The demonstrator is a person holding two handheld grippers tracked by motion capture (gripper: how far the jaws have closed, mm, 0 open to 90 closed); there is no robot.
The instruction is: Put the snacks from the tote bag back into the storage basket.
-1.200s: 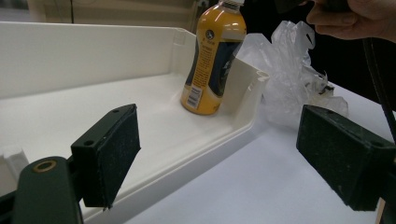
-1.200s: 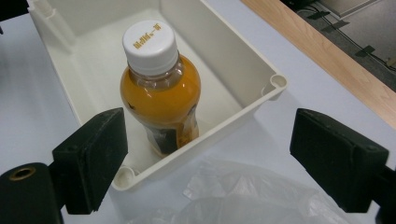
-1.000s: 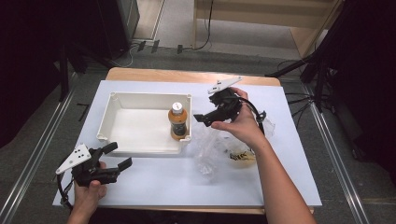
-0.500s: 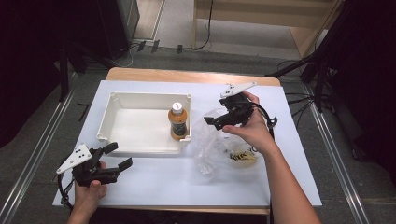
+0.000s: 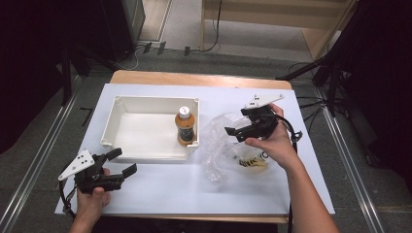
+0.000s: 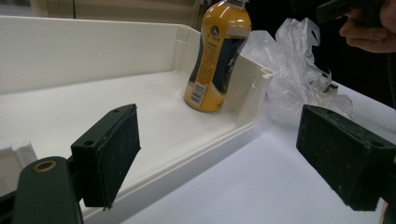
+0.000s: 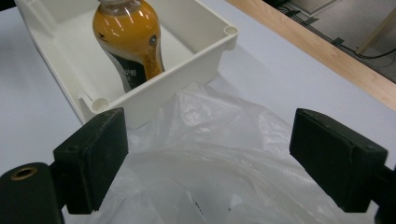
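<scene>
My right tool (image 5: 236, 134) is held above the crumpled clear plastic bag (image 5: 228, 145), jaws spread wide with nothing between the pads; in the right gripper view the bag (image 7: 219, 154) lies directly below and between the two pads, not touched by either. The bag rests on the white worktop (image 5: 160, 187), just beside the right end wall of the white plastic tray (image 5: 141, 101); something yellowish shows through the film at its near side, too unclear to name. An orange juice bottle (image 5: 185, 125) stands upright inside the tray, in the near right corner, close against the end wall; in the right gripper view the bottle (image 7: 128, 42) sits just beyond the tray wall from the bag. My left tool (image 5: 124, 162) is at the near left of the worktop, in front of the tray's near wall, jaws also wide apart and holding nothing. In the left gripper view the tray (image 6: 116, 51) runs behind the left pad, with the bottle (image 6: 215, 56) at its far end and the bag (image 6: 299, 79) past it.
</scene>
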